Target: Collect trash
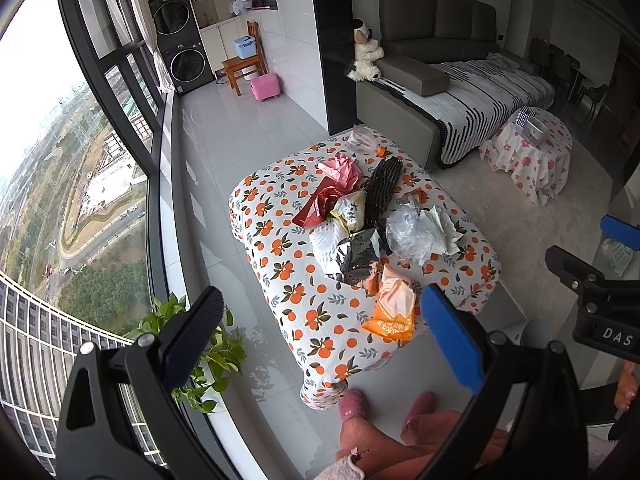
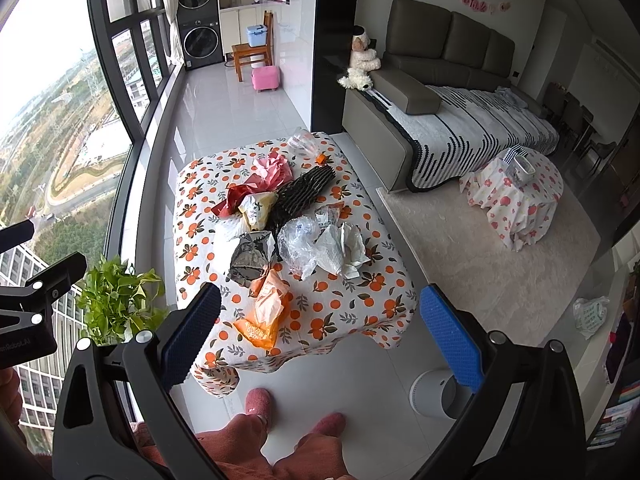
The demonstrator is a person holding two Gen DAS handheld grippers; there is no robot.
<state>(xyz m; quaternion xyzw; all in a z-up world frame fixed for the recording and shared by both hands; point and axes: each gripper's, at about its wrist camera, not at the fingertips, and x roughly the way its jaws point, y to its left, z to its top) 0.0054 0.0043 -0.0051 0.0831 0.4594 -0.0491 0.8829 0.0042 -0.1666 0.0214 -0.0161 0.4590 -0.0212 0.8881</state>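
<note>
Right wrist view shows my right gripper [image 2: 320, 328] with fingers spread wide and empty, high above the table [image 2: 360, 304]. My left gripper [image 1: 324, 332] is equally wide and empty. Trash sits heaped beyond both fingertips, the orange wrapper [image 2: 266, 312] nearest, between the right fingers. I'd descend there first, straddle its crumpled middle, then close.

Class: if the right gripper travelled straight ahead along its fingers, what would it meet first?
Probably the orange wrapper near the table's front edge; the open right gripper is above it, though depth is unclear.
</note>
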